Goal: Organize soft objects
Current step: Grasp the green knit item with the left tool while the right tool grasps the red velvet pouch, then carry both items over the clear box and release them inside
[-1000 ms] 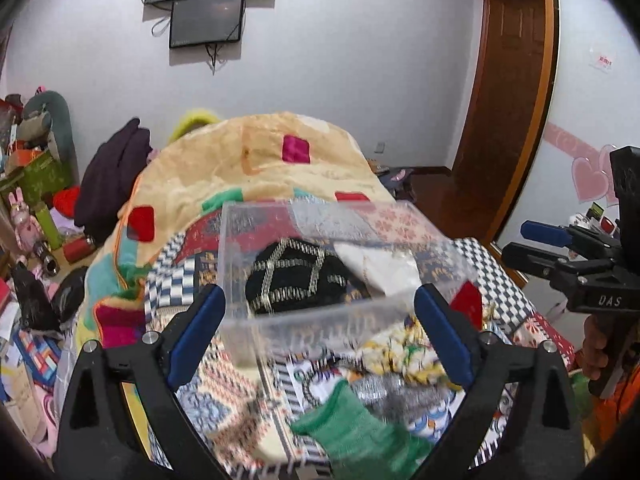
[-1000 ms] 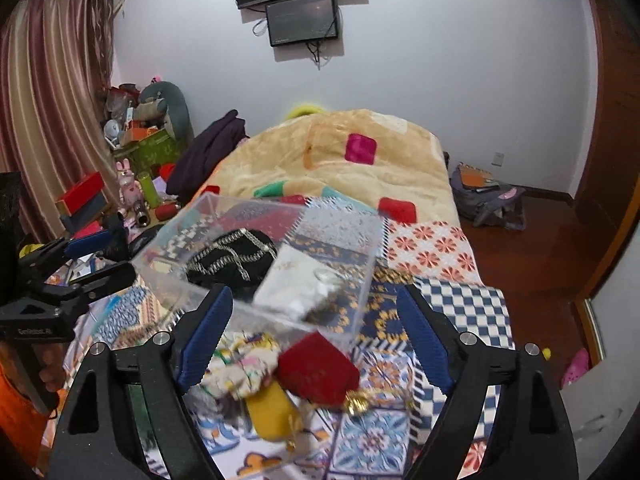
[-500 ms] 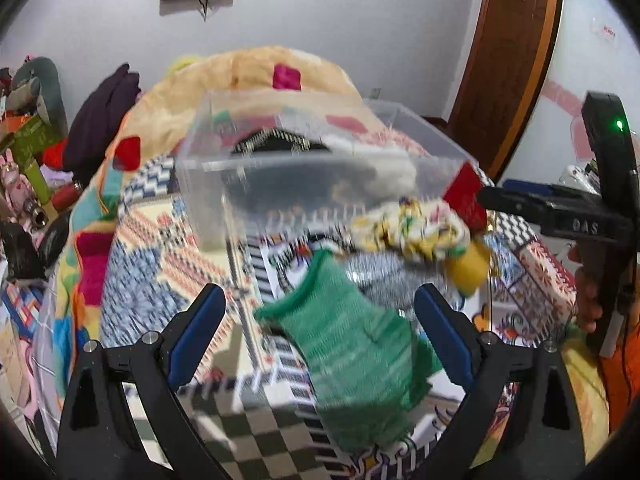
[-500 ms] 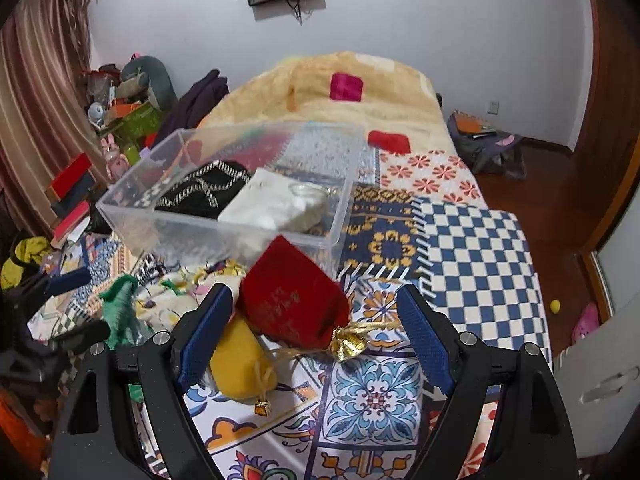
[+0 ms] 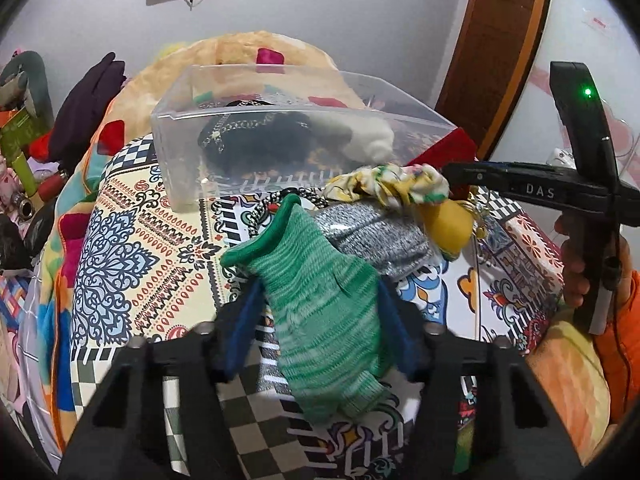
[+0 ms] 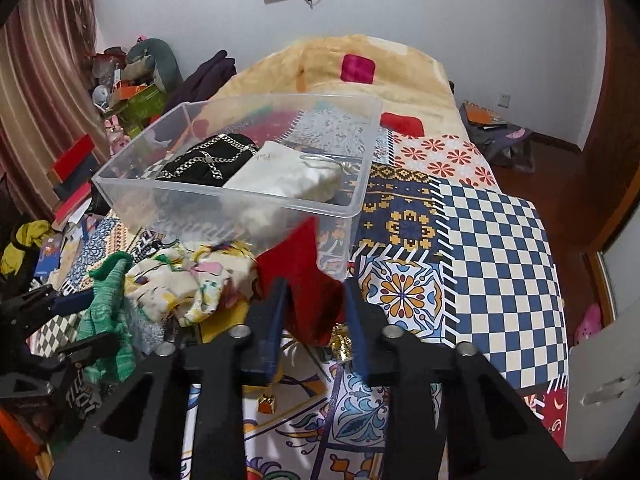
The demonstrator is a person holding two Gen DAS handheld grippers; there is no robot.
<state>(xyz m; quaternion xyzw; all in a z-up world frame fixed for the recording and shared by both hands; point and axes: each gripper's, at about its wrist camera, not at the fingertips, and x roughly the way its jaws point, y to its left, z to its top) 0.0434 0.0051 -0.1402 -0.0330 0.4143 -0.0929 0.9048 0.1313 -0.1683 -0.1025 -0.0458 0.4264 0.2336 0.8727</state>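
Observation:
On the patterned bedspread, my left gripper (image 5: 318, 300) is shut on a green knitted sock (image 5: 320, 308), which also shows in the right wrist view (image 6: 106, 312). My right gripper (image 6: 316, 292) is shut on a red velvet pouch (image 6: 308, 276). A clear plastic bin (image 5: 192, 168) stands just beyond and holds a black chained bag (image 6: 208, 160) and a white pouch (image 6: 288, 178). Between the grippers lie a floral scrunchie (image 5: 388, 184), a grey sock (image 5: 372, 236) and a yellow pouch (image 5: 448, 224).
A beige blanket (image 6: 360, 60) with coloured squares is heaped behind the bin. Clutter and boxes (image 6: 132, 92) stand left of the bed. A backpack (image 6: 496, 128) lies on the wooden floor at right. A door (image 5: 500, 40) is at the far right.
Both grippers have moved down and forward onto the pile and gone from open to shut: the left on the green sock, the right on the red pouch.

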